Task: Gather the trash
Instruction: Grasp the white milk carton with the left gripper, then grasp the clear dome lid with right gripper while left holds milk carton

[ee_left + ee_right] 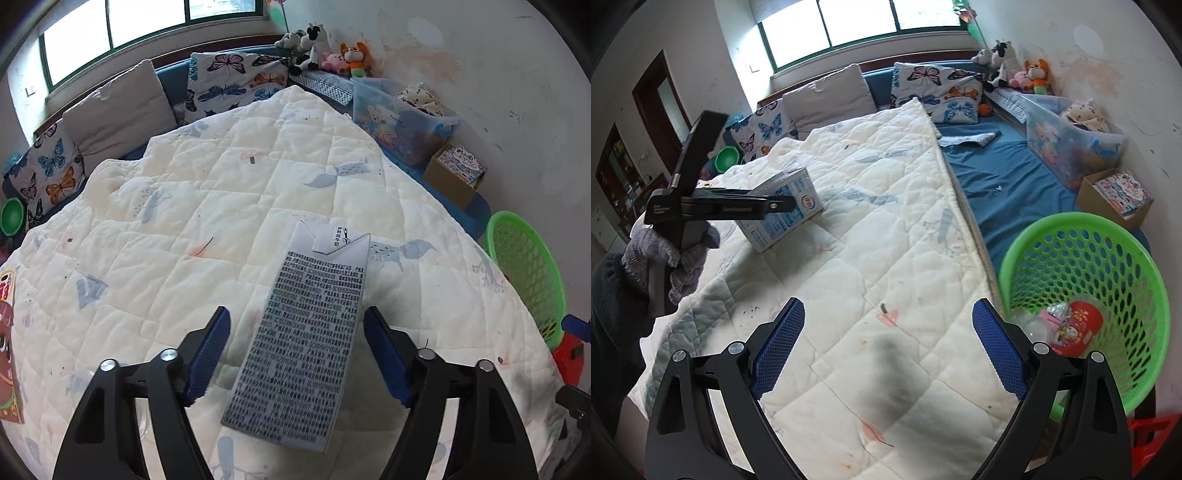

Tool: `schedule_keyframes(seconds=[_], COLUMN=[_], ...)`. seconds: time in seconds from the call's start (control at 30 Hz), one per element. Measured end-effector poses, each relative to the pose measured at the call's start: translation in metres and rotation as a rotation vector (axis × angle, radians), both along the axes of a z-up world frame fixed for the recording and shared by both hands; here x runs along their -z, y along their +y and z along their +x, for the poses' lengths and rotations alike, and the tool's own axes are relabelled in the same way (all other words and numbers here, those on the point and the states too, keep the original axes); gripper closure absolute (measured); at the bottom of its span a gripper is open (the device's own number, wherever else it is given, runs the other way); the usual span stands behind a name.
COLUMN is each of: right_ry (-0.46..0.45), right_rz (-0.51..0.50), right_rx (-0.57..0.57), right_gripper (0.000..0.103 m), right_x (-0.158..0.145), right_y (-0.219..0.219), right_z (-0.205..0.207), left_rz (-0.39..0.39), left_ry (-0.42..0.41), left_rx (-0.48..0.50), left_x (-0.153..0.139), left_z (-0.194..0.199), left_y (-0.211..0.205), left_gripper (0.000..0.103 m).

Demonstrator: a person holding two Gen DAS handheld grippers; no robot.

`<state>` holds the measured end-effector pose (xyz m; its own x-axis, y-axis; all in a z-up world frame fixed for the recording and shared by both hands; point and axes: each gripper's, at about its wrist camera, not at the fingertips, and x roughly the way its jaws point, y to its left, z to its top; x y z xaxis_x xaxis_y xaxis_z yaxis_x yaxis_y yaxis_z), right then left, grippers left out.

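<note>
My left hand-held gripper (297, 354) has its blue pads apart with a milk carton (303, 332) lying between them on the white quilt (166, 221); the right-side pad sits just beside the carton's edge, the left-side pad stands clear of it, and I cannot tell whether either actually presses. No earlier picture is at hand, so I only say how the pads stand. The carton's upturned face is grey-white, packed with dense rows of small black Chinese print too fine for me to read, and its folded top flap carries a little scissors mark beside a short column of characters. From my right wrist view the same carton (781, 210) shows blue-and-white sides and a round red-ringed logo on its end, its lettering too small to make out, with my gloved left hand (670, 254) behind it. My right hand-held gripper (888, 354) hangs over bare quilt with its pads wide apart and nothing between them. Further right, off the quilt's edge by the blue sheet (1015, 192), stands the green perforated basket (1137, 332), holding a red cup (1082, 328) printed with cartoon figures and some clear plastic. A cardboard box (1115, 199) with a colourful patterned top sits beyond it.
</note>
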<state>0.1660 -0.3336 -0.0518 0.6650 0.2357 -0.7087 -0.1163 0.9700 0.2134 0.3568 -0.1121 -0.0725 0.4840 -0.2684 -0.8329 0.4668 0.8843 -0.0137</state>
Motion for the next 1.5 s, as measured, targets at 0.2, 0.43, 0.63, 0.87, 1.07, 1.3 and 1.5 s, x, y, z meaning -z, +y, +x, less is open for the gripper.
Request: schedule_keyframes(seconds=[0.2, 0.43, 0.63, 0.87, 1.07, 1.3, 1.5], right_ry=[0.013, 0.024, 0.023, 0.018, 0.025, 0.035, 0.041], right_rz=[-0.009, -0.018, -0.024, -0.043, -0.026, -0.034, -0.042], right_rx=[-0.015, -0.052, -0.128, -0.236, -0.306, -0.383, -0.415], right_gripper=[0.011, 0.011, 0.011, 0.013, 0.018, 0.026, 0.027], right_x=[0.003, 0.005, 0.003, 0.001, 0.002, 0.010, 0.014], right_y=[0.009, 0.026, 0.062, 0.121, 0.172, 0.233, 0.267], right_z=[0.008, 0.017, 0.034, 0.057, 0.081, 0.106, 0.128], left_rz=[-0.009, -0.042, -0.078, -0.068, -0.064, -0.077, -0.089], left_ry=[-0.012, -0.079, -0.130, -0.183, -0.203, -0.198, -0.173], left_rx=[0.014, -0.020, -0.111, -0.205, -0.272, -0.345, -0.381], left_x=[0.003, -0.021, -0.053, -0.077, -0.084, -0.080, -0.069], left_z=[-0.006, -0.028, -0.049, -0.069, -0.087, -0.103, -0.112], left_y=[-0.004, 0.016, 0.064, 0.123, 0.167, 0.212, 0.237], left_gripper=[0.063, 0.063, 0.063, 0.063, 0.063, 0.063, 0.063])
